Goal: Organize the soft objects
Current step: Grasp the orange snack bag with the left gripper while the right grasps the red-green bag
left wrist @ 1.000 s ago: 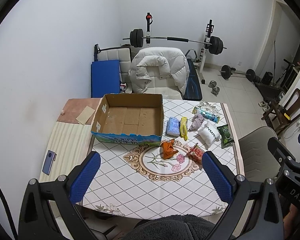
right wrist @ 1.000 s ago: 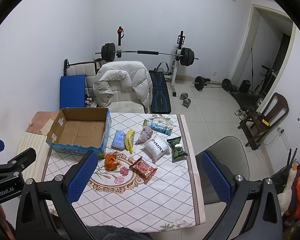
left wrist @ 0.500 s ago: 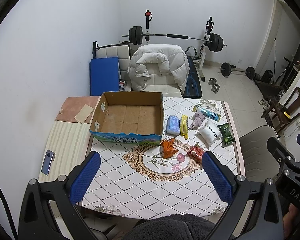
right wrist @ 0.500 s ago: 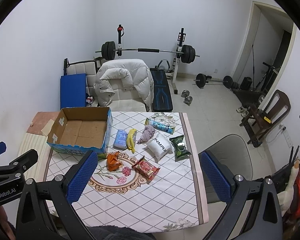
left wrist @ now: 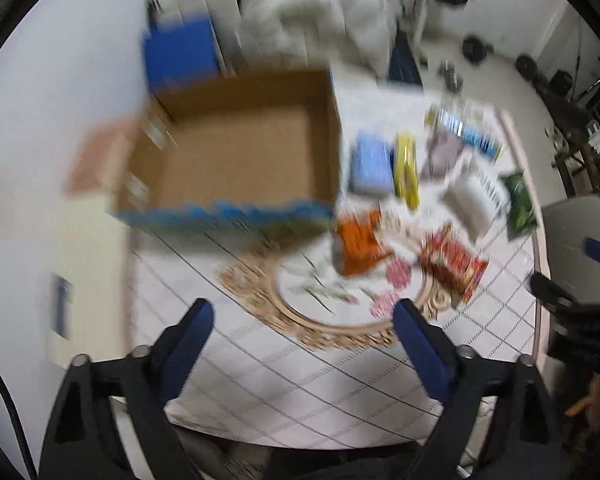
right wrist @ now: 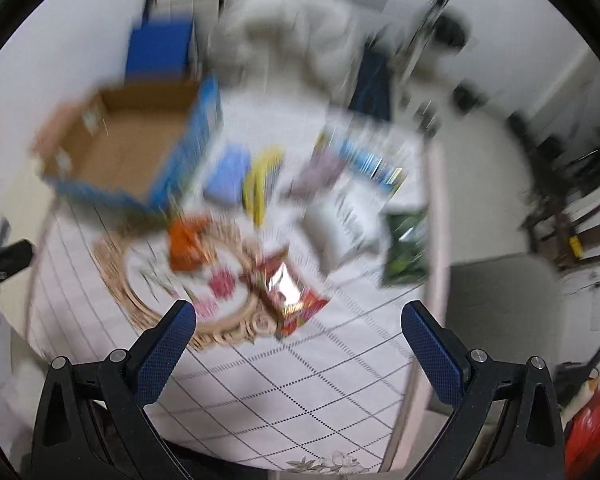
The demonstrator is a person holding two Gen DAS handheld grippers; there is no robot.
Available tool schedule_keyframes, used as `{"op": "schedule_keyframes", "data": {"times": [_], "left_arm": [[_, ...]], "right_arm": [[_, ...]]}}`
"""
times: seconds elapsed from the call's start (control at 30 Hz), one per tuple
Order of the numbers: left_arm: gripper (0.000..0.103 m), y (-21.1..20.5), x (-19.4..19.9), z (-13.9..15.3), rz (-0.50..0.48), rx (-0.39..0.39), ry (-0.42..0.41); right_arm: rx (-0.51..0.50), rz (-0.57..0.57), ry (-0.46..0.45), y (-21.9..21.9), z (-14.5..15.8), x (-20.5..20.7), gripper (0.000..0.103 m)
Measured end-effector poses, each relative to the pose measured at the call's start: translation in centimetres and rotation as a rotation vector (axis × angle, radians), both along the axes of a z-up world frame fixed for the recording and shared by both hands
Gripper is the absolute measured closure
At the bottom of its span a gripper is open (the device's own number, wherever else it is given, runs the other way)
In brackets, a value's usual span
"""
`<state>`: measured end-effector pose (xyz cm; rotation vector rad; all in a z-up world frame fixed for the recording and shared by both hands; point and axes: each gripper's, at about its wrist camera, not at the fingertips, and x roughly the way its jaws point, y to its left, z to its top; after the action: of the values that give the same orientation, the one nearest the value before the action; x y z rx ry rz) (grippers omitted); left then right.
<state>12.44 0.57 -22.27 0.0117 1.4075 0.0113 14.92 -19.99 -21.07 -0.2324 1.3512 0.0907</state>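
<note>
Basically nothing sorted yet: the cardboard box (left wrist: 240,152) sits empty, and the soft packets, like the orange one (left wrist: 358,242) and red one (right wrist: 288,290), lie beside it on the table (left wrist: 300,380). Left gripper (left wrist: 304,322) is closing on air; right gripper (right wrist: 298,324) gapes, empty.

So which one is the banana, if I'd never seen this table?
Find the open cardboard box on the patterned tablecloth. Just right of it lies a flat pale-blue packet, and the long yellow banana lies alongside that. It is the only yellow thing there.
</note>
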Motion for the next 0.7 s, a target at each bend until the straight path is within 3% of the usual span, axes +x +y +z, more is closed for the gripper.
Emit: {"op": "schedule_keyframes", "data": {"times": [0.07,0.17,0.37,0.53,0.63,0.7], "left_arm": [[0.023,0.1,1.3,-4.5,0.057,-0.097,0.083],[0.024,0.1,2.5,-9.6,0.187,-0.22,0.167],[0.024,0.5,3.7,-15.5,0.407,-0.404,0.253],[0.024,0.4,5.6,-17.8,0.482,-0.44,0.258],[0.024,0.0,6.6,-18.4,0.491,-0.428,0.242],[0.043,-0.7,6.9,-18.3,0.46,-0.404,0.221]], "right_arm": [[-0.011,0.032,0.089,-0.3,-6.2,2.2,0.001],[-0.003,0.082,0.161,-0.3,-12.0,3.4,0.002],[-0.002,0.141,0.273,-0.1,-19.3,5.1,0.003],[-0.014,0.195,0.329,0.1,-22.4,5.4,0.003],[-0.007,0.204,0.385,0.0,-24.8,5.1,0.013],[-0.013,0.198,0.4,-0.1,-26.0,4.5,0.023]]}}
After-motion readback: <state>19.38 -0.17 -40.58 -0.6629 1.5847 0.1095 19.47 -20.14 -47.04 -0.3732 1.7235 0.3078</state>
